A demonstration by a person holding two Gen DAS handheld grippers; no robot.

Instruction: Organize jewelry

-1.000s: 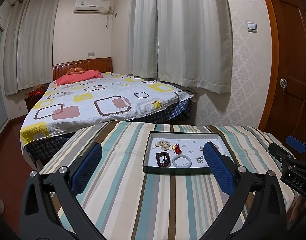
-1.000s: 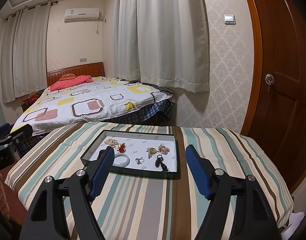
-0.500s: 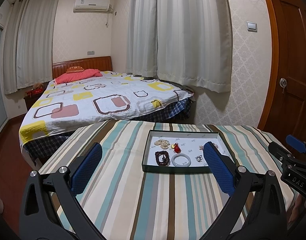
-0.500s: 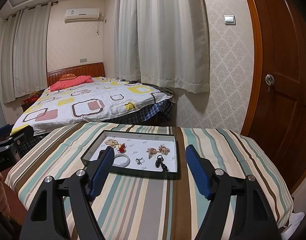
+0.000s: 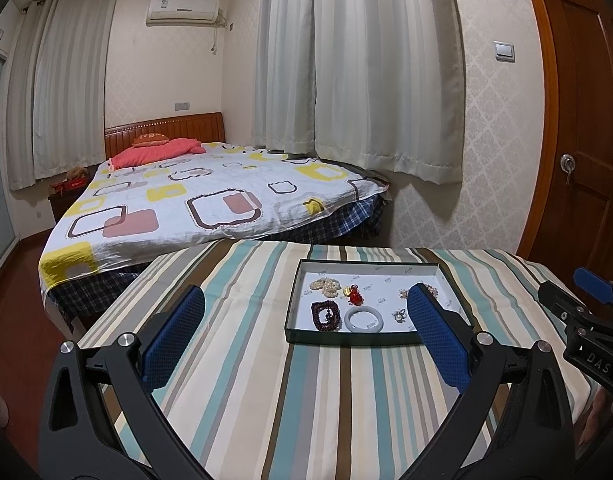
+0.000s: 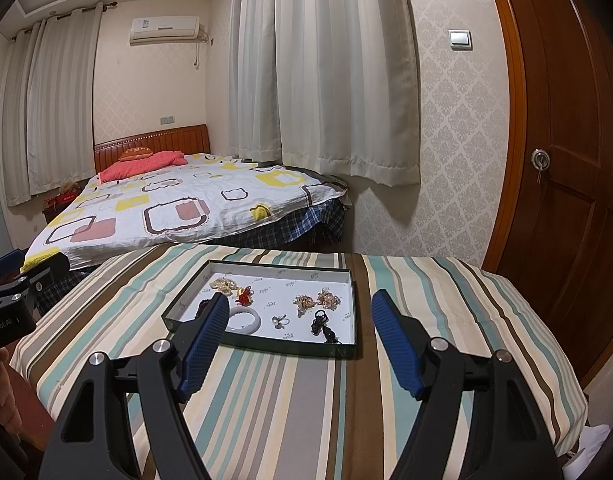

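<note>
Blue, cross-hatched pads face the black fingers point(image 6: 204, 344). The bench point(image 6: 306, 408) wears a cloth striped teal, brown, grey and cream. The dark green tray point(image 6: 266, 342) is lined white, holding a pale bangle point(image 5: 364, 319), dark red beads point(image 5: 326, 315) and a red charm point(image 5: 355, 298). The bedsheet point(image 5: 210, 204) is white with yellow and pink squares.

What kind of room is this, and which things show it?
Most likely a home bedroom. A made bed with a pink pillow stands behind the striped table, long curtains hang down, and an air conditioner is on the wall.
</note>
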